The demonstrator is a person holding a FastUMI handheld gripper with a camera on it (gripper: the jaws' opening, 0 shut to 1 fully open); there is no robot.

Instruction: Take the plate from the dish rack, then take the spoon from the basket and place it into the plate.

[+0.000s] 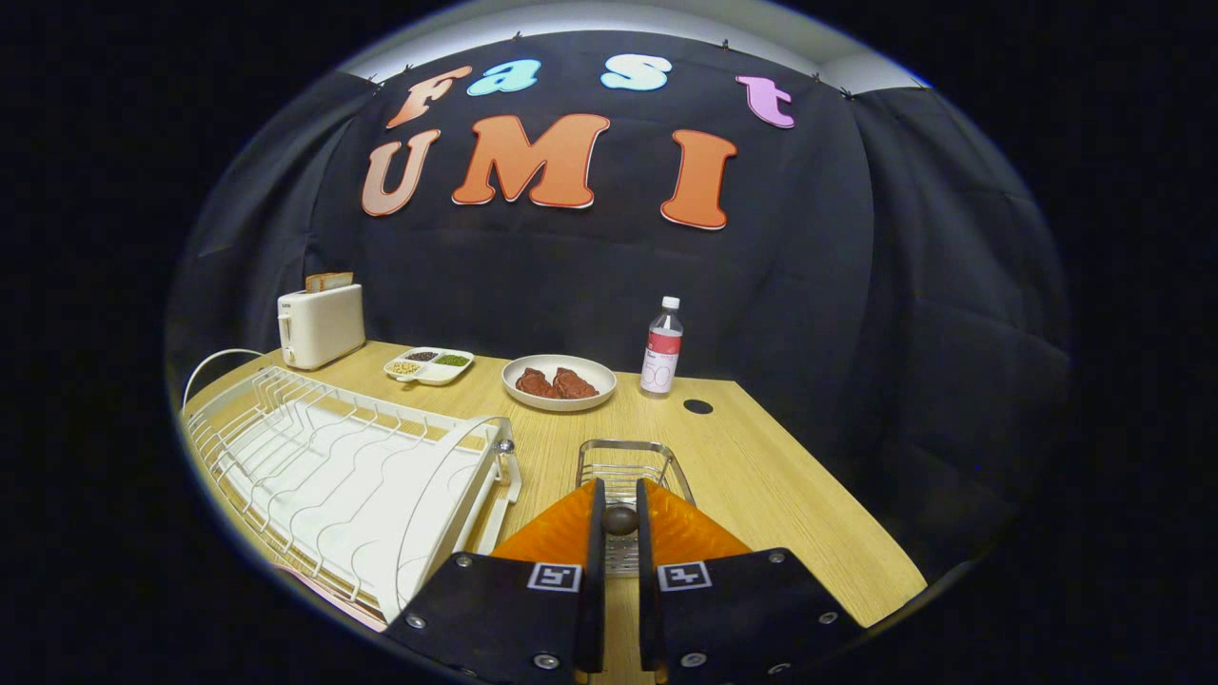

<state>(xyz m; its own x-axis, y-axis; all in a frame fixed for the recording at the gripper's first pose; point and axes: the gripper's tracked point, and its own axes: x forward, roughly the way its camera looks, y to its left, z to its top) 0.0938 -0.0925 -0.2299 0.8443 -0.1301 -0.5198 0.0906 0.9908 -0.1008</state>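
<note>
- Your fingers (pixel 619 495) stand nearly closed on a small dark round end (pixel 619 519); you cannot tell what it belongs to.
- The fingers hide the near part of the basket (pixel 623 457).
- The rack (pixel 333 476) is cut off at its near corner.
- The bottle (pixel 662 348) label is too small to read.

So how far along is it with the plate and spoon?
The dish rack holds no plate. The gripper is closed on a dark rounded end, seemingly the spoon, above the wire basket. I can't spot the plate it still has to go into.
</note>
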